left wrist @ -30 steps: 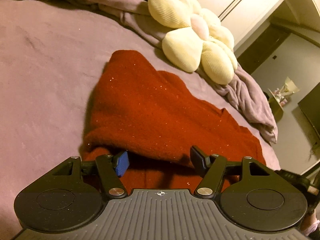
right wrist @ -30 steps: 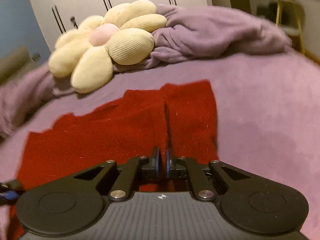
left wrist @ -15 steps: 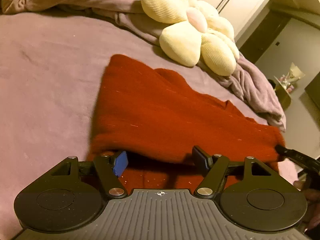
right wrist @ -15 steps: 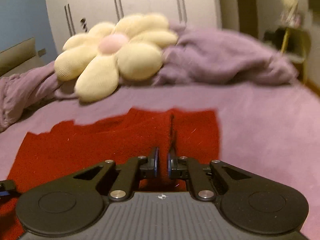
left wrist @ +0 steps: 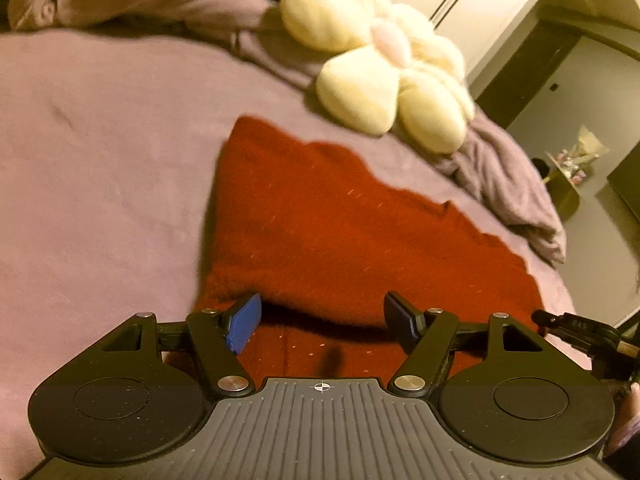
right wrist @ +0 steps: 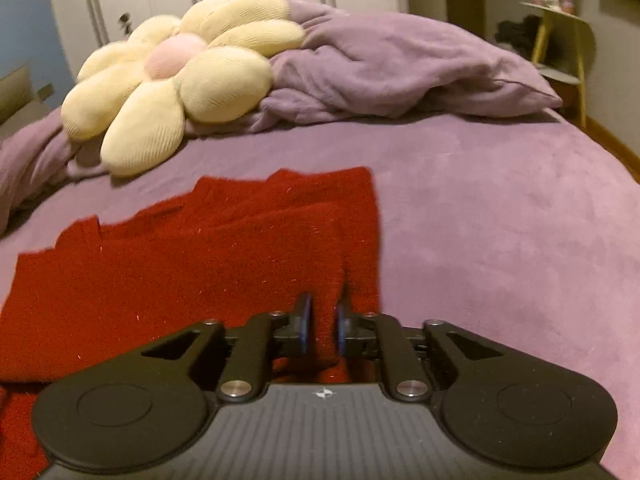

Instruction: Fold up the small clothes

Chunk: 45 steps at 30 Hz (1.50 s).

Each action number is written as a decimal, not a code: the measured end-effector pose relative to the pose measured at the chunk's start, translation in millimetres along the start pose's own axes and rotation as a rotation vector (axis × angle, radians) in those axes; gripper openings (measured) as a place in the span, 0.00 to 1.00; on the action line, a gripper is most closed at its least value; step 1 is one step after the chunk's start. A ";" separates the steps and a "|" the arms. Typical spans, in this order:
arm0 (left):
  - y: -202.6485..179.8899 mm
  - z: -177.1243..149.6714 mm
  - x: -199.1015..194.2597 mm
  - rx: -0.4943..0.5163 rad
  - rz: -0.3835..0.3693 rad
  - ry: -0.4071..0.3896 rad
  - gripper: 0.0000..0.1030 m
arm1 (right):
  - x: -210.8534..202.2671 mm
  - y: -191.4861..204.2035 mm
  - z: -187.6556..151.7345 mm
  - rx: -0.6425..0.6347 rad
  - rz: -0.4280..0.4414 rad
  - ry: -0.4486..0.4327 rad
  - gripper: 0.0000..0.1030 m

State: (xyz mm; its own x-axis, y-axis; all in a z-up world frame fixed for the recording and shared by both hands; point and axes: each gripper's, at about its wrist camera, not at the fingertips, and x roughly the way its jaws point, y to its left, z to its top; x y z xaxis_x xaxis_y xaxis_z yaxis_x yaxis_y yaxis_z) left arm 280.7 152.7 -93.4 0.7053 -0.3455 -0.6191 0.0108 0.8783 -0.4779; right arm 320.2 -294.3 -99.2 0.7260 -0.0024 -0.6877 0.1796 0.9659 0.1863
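Low in both frames the red garment (right wrist: 192, 264) lies folded on the purple bed (right wrist: 500, 220), so the right gripper (right wrist: 320, 330) has just been opening around its pinched ridge, while the left gripper (left wrist: 322, 320) gapes wide, empty.

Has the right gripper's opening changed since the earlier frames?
Yes. The right gripper was pinched shut on a ridge of the red garment; its jaws have just been opening, and the fabric now stands loosely between them.
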 end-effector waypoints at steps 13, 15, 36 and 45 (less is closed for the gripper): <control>-45.8 10.4 36.0 0.022 -0.053 0.036 0.79 | 15.5 -27.4 -42.9 0.608 0.381 0.142 0.28; -50.3 8.8 42.7 0.037 -0.044 0.049 0.79 | 23.5 -26.4 -43.7 0.637 0.386 0.145 0.20; -66.4 37.0 82.7 0.176 0.096 -0.046 0.87 | -16.3 42.6 2.6 0.014 0.284 -0.033 0.19; -40.3 28.1 126.0 0.208 0.309 -0.146 0.97 | 57.7 124.4 -22.1 -0.401 0.271 -0.068 0.17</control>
State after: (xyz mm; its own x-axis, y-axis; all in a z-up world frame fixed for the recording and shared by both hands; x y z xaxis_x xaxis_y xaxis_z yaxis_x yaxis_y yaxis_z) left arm 389.1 83.0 -134.6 0.7908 -0.0166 -0.6118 -0.0855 0.9868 -0.1373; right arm 369.7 -168.5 -131.2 0.7556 0.2592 -0.6015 -0.2821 0.9576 0.0582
